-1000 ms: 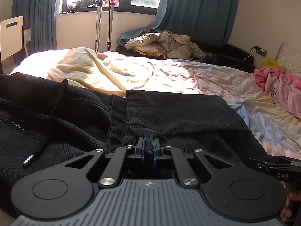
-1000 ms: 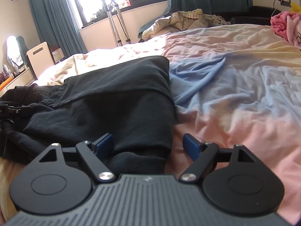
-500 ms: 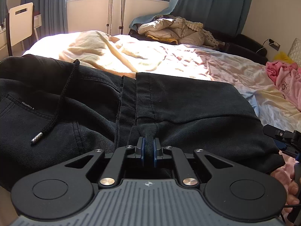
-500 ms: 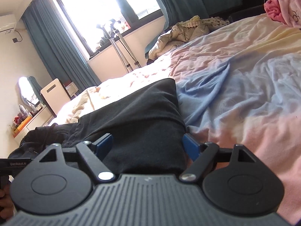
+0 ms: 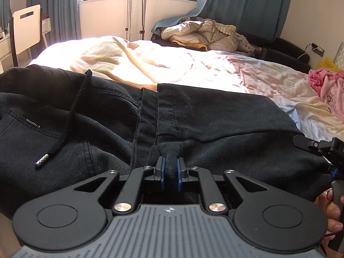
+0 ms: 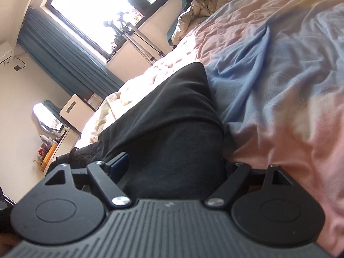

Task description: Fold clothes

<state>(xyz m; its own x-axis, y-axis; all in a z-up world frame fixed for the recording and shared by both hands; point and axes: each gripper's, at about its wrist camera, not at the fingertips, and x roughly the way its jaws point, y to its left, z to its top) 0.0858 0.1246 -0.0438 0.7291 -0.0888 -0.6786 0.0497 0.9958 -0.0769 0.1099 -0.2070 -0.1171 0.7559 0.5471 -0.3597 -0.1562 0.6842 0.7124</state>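
Here the left gripper point(image 5: 171, 173) fingers are opening around the black trousers point(image 5: 215, 124) fold (right gripper point(image 6: 178, 167) fingers spread wide astride a leg)

The black trousers point(image 5: 215, 118) run off the left edge of the left wrist view, so their full length is not seen. In the right wrist view the right gripper point(image 6: 174, 167) straddles the dark cloth, and its right-hand finger is buried behind the fold; whether it touches the cloth cannot be told. At the right edge of the left wrist view a hand point(image 5: 332, 210) is cut off, only fingers showing. The small white label point(image 5: 32, 123) on the pocket is too small to read. The window point(image 6: 103, 15) is blown out white.
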